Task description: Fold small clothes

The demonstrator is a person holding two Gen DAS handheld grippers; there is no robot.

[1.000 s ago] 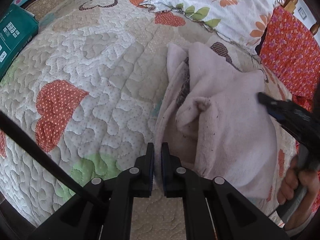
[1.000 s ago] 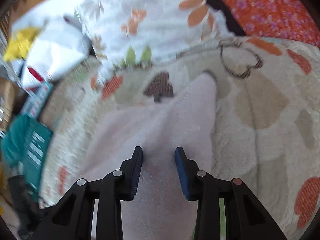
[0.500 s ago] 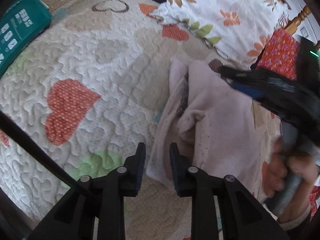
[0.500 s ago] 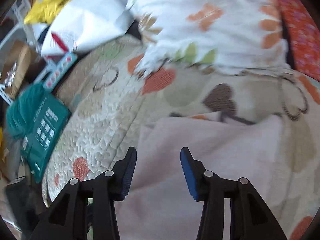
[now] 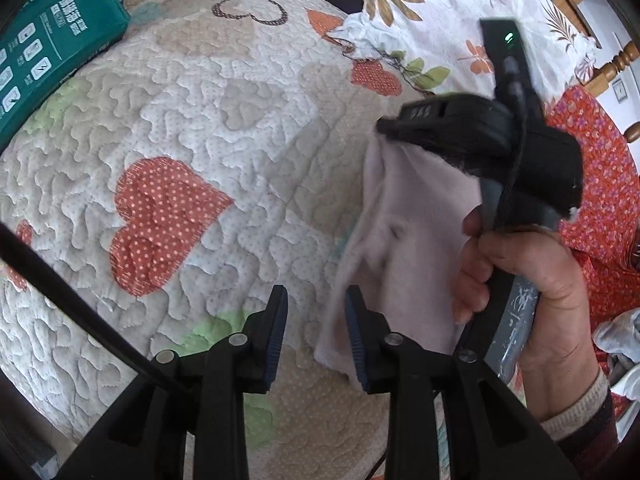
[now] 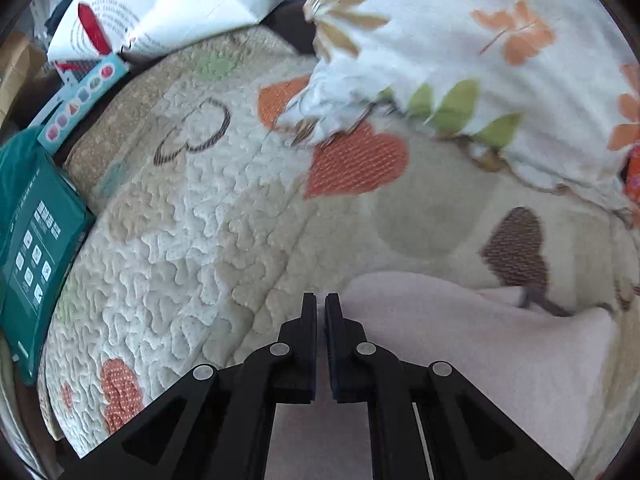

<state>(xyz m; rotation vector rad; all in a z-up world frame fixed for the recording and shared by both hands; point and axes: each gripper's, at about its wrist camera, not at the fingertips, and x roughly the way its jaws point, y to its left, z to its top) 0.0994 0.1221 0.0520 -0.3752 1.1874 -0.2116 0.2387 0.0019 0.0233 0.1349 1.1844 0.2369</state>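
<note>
A small pale pink garment lies on a quilted bedspread with hearts. In the left wrist view my left gripper is open and empty, its fingers just left of the garment's near edge. My right gripper is held by a hand and pinches the garment's far left corner, lifting it. In the right wrist view the right gripper has its jaws shut on the garment's edge, which spreads to the right and under the fingers.
A green box lies at the bed's left edge, also in the right wrist view. A floral pillow sits at the back. Red floral fabric lies to the right. White packaging is at far left.
My left gripper opened and let go of the garment's near edge. My right gripper swung left across the garment and closed on its far left corner.
</note>
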